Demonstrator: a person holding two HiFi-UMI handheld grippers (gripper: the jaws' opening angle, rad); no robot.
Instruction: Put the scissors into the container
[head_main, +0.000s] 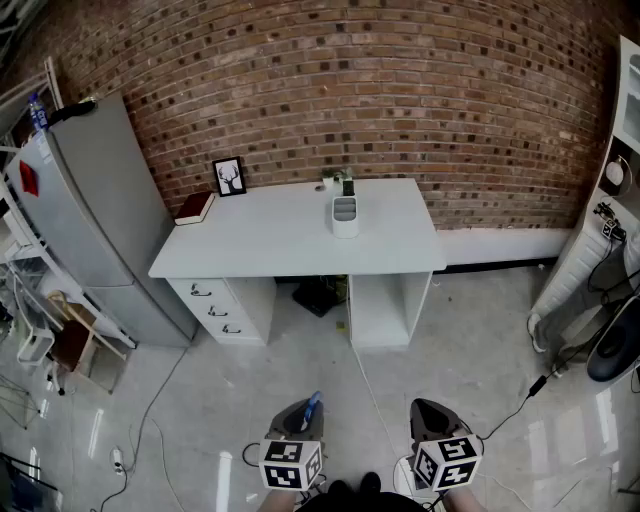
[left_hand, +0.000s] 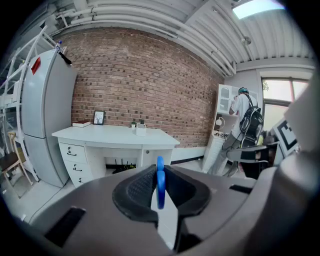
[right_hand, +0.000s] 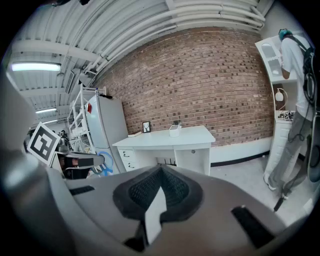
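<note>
Left gripper (head_main: 298, 418) jaws pinch the scissors (left_hand: 160, 183); right gripper (head_main: 432, 412) jaws pressed together; container (head_main: 345, 217) stands on desk (head_main: 270, 238).

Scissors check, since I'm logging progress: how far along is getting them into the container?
Done: the left gripper is shut on the blue scissors, so they are picked up. In hand: they are held out over the floor, away from the desk; the right gripper is shut and empty. Left: reach the desk, where the white container stands, and drop them in.

Blue-handled scissors (left_hand: 160, 184), apparently, pinched in left claw (head_main: 302, 412), white container (head_main: 345, 216) on desk (head_main: 270, 236)
</note>
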